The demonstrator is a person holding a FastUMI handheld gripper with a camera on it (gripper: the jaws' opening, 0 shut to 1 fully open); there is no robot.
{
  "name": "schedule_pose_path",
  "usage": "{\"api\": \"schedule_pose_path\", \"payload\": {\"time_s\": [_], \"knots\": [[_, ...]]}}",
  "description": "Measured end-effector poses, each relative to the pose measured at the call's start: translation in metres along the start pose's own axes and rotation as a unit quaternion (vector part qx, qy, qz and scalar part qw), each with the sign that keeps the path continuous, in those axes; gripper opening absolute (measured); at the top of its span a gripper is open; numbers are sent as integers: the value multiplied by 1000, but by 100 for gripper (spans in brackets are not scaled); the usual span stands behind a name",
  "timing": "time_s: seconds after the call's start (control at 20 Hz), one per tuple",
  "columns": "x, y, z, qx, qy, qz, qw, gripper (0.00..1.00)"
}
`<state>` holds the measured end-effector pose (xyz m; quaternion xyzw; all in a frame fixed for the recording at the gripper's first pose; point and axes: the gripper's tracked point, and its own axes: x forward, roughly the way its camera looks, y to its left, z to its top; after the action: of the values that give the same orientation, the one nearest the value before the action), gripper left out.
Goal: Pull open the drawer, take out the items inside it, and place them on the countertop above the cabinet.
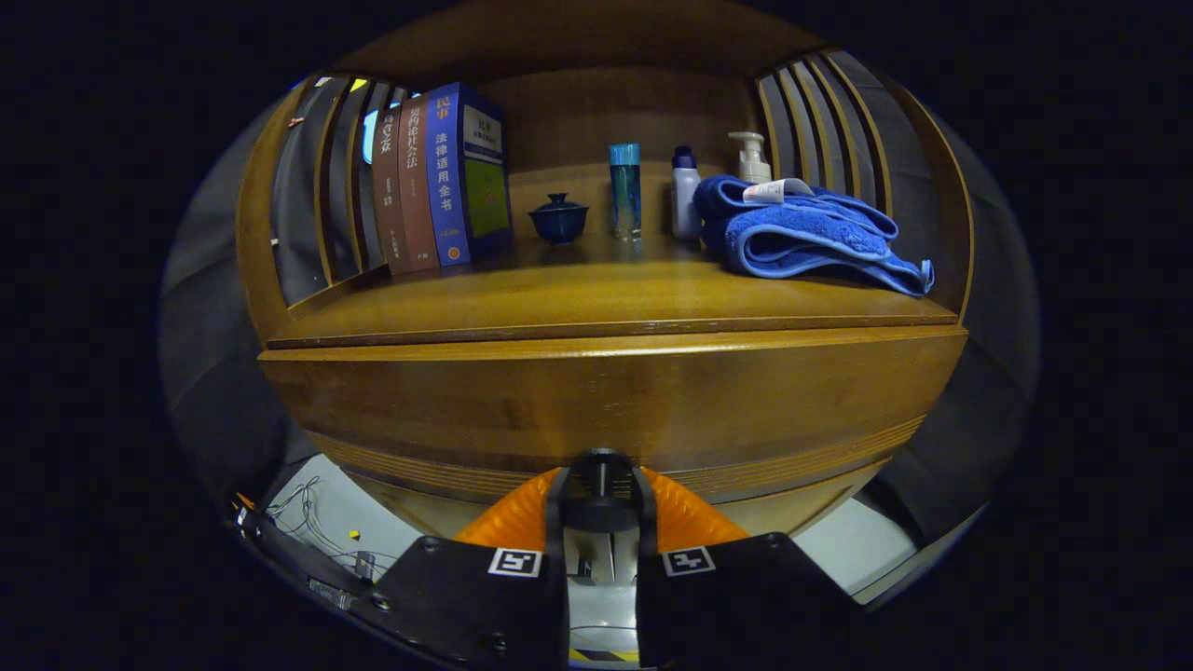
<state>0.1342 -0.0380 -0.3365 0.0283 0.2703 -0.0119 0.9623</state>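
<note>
The wooden drawer front [606,401] spans the cabinet just below the countertop [596,298]. A dark round knob [601,477] sticks out of its lower middle. My gripper [601,499] is right at the drawer front, and its two fingers [556,508] close on the knob from either side. A thin line runs between the drawer's top edge and the countertop lip. The drawer's inside is hidden.
On the countertop stand three upright books [438,182] at the left, a small blue lidded cup [558,219], a teal bottle [625,189], a white bottle [685,194] and a pump bottle [753,158]. A folded blue towel [806,233] lies at the right. Cables [317,531] lie on the floor, lower left.
</note>
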Motion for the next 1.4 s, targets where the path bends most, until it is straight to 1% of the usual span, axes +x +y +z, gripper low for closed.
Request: {"api": "schedule_pose_path", "payload": {"time_s": [0.25,0.75,1.05,1.4], "knots": [[-24,-1,-13,-7,13,-3,1000,32],[-101,-2,-50,-9,48,-1,999,32],[-137,-1,-69,-2,63,-1,998,32],[-169,-3,-90,3,84,0,996,32]]}}
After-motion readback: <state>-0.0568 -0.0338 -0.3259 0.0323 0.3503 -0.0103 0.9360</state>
